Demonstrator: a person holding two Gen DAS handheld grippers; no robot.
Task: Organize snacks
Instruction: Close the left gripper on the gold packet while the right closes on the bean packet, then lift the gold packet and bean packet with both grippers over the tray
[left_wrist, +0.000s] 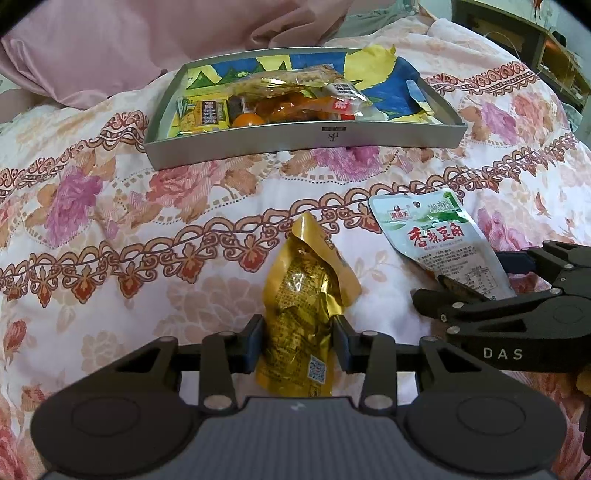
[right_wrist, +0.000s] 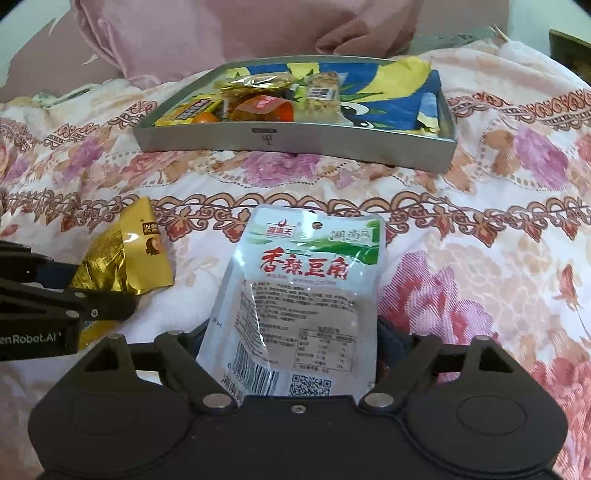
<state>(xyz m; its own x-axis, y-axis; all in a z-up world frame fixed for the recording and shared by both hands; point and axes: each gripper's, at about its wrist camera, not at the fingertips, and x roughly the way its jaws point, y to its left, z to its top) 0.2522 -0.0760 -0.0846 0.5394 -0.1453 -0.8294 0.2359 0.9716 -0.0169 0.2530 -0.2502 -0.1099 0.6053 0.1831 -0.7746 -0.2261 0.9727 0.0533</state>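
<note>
While the left gripper (left_wrist: 299, 341) pinches the gold foil packet (left_wrist: 303, 310) between its two pads, the packet stands up from the flowered bedspread (left_wrist: 147, 229), its crumpled top leaning toward 12 o'clock. At 3 o'clock of it in the left wrist view sits the right gripper (right_wrist: 291, 354), with the white and green pouch (right_wrist: 299, 295) between its fingers; the pouch's lower edges hide the pads, so I cannot tell whether they press on it or stand a little apart. Both packets are low over the bed, near each other but apart. At 12 o'clock, well beyond them, a grey tray (left_wrist: 306, 138) lies on the bedspread with several snacks (left_wrist: 273, 99) piled in its left half, over a blue and yellow lining.
</note>
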